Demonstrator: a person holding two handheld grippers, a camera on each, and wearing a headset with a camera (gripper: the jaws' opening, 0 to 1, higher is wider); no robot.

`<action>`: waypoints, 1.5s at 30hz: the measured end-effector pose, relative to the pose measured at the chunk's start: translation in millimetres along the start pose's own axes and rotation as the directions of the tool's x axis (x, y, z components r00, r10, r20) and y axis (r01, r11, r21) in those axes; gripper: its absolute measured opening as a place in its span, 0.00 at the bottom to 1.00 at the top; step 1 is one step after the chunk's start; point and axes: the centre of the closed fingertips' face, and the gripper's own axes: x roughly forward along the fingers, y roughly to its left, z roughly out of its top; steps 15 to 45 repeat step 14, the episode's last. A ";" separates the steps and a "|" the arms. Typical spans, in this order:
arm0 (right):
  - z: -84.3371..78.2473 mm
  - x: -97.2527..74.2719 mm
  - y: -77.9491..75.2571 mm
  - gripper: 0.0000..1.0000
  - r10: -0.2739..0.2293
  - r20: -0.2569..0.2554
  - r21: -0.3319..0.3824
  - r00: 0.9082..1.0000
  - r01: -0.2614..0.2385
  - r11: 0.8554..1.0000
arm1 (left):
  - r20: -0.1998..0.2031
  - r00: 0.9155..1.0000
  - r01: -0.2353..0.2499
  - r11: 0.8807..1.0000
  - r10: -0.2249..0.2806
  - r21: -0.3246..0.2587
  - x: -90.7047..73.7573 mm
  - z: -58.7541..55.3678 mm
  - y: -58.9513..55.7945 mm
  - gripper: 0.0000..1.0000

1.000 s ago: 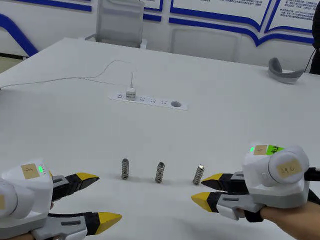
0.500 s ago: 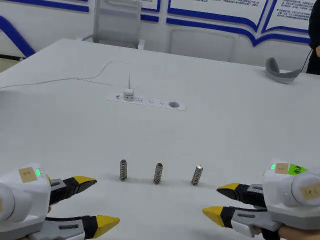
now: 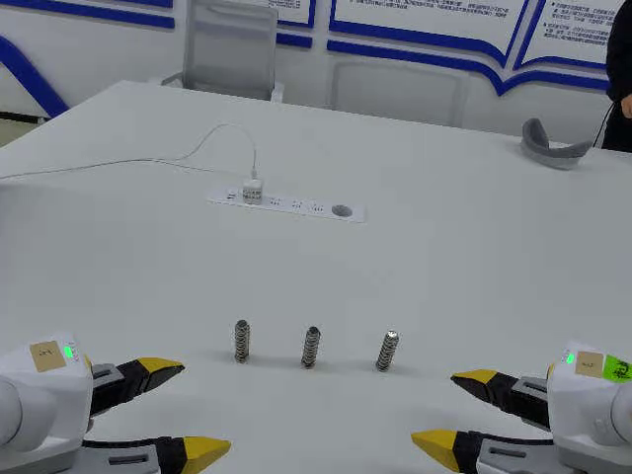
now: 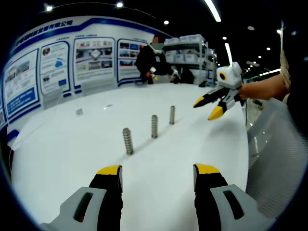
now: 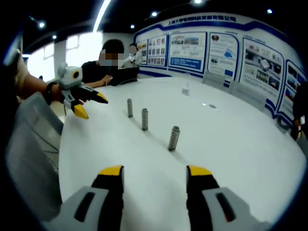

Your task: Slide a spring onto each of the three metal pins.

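Right, landmark = white power strip [image 3: 286, 205], lying flat mid-table [image 3: 444, 267] w/ a small white plug [image 3: 253, 187] in its left end and a thin cable [image 3: 188, 153] trailing off to the left. Everything else is placed vs. that strip, head view, L to R.

Left gripper [image 3: 205, 407]: well nearer the person than the strip and off past its left end, at the bottom edge. Yellow-tipped jaws stand wide apart, released, gripping nothing. Tips point twd the row of springs w/o touching. Green light on its white body.

Left spring [image 3: 242, 341]: upright on the table, near side of the strip, roughly below its left end. Middle spring [image 3: 311, 347]: upright, about below the strip's centre. Right spring [image 3: 388, 351]: leans slightly, just past the strip's right end, w/ a bright metal tip at its top. The 3 stand in one row, evenly spaced, apart from each other. The pins inside are too thin to make out properly.

Right gripper [image 3: 434, 407]: near side of the strip, well past its right end, bottom right corner. Jaws also spread wide, released, tips facing the right spring but apart from it.

Far side of the strip: grey chair [image 3: 232, 44] to the left, grey curved band [image 3: 553, 146] to the right, near the table edge.
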 end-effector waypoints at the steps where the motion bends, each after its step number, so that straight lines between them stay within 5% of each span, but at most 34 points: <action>1: -0.2 -0.1 -0.6 0.54 -0.002 0.001 0.002 1.000 0.002 1.000 | -0.001 1.000 0.000 1.000 0.000 -0.001 -0.2 -0.5 0.1 0.60; 9: 2.7 -2.8 -2.4 0.58 -0.011 0.043 -0.007 0.999 0.011 1.000 | -0.007 1.000 -0.007 1.000 0.007 -0.010 -2.3 -4.1 1.6 0.61; 14: -0.3 -3.3 -4.2 0.64 -0.017 0.040 0.000 0.999 0.017 1.000 | -0.008 1.000 -0.012 1.000 0.012 -0.017 -3.0 -5.9 2.8 0.61; 45: -0.3 -3.3 -4.2 0.64 -0.017 0.040 0.000 0.999 0.017 1.000 | -0.008 1.000 -0.012 1.000 0.012 -0.017 -3.0 -5.9 2.8 0.61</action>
